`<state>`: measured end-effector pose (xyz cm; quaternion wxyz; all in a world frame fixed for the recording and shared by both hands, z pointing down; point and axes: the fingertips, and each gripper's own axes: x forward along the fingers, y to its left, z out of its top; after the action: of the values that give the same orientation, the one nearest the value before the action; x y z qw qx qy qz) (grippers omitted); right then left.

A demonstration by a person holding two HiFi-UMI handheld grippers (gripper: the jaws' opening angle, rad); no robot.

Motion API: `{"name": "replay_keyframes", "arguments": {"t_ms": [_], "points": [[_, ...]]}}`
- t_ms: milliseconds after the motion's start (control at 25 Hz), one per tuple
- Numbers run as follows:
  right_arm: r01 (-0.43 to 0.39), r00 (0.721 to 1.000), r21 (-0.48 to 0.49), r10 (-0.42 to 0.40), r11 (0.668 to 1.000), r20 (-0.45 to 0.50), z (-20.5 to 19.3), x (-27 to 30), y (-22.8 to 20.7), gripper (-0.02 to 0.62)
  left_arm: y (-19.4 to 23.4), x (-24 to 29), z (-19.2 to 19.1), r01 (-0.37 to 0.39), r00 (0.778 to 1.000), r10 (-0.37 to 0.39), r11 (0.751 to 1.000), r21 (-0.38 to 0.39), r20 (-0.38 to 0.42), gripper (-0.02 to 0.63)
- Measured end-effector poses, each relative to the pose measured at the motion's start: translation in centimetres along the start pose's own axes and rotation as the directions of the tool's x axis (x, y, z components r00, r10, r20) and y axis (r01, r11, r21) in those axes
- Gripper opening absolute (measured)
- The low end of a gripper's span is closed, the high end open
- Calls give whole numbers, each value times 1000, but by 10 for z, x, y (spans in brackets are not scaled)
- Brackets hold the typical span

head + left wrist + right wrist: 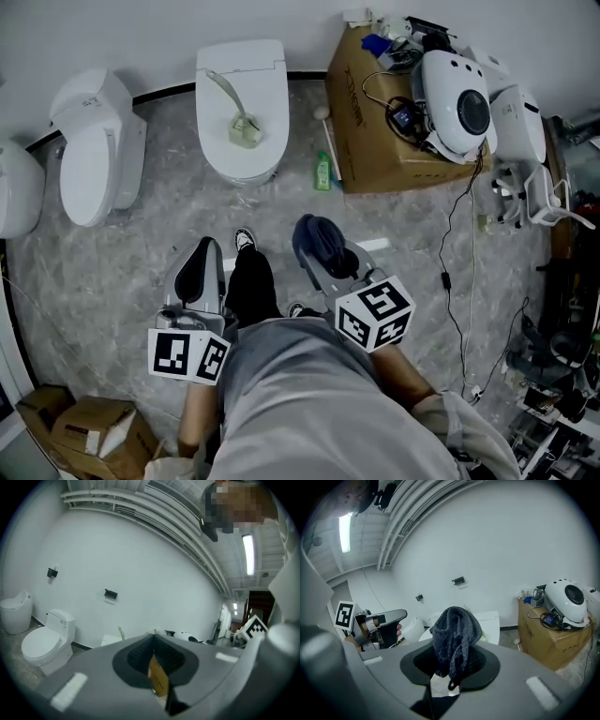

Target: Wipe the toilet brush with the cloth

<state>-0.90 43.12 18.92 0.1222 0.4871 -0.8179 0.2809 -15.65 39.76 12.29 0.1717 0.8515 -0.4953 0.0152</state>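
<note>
Right gripper (449, 666) pinches limp cloth (455, 632); left gripper (154, 663) closed, empty.
Toilet brush (234, 111) at 12 o'clock: probably light, stiff; I'd grab mid-handle.

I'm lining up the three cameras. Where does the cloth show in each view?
Head view: cloth at centre, bunched at the tip of the right gripper.
Left gripper view: not in it.
Right gripper view: centre, standing up from the gripper's fingers.
Shared landmark: the toilet with the toilet brush on its lid.
</note>
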Motion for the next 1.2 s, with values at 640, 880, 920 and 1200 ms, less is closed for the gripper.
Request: {"name": "replay_keyframes", "arguments": {"t_ms": [640, 880, 920, 1200], "points": [[46, 998, 22, -45, 999, -31, 80, 134, -5, 87, 120, 112, 60, 63, 998, -63, 998, 5, -14, 0], [62, 998, 37, -61, 997, -26, 99, 164, -14, 87, 148, 149, 68, 73, 997, -73, 997, 18, -22, 0], [65, 998, 41, -64, 997, -23, 102, 168, -17, 87, 151, 156, 69, 75, 997, -75, 997, 18, -26, 0], [40, 999, 54, -39, 998, -12, 124, 201, -32, 87, 167, 205, 69, 79, 995, -77, 997, 21, -64, 0]]}}
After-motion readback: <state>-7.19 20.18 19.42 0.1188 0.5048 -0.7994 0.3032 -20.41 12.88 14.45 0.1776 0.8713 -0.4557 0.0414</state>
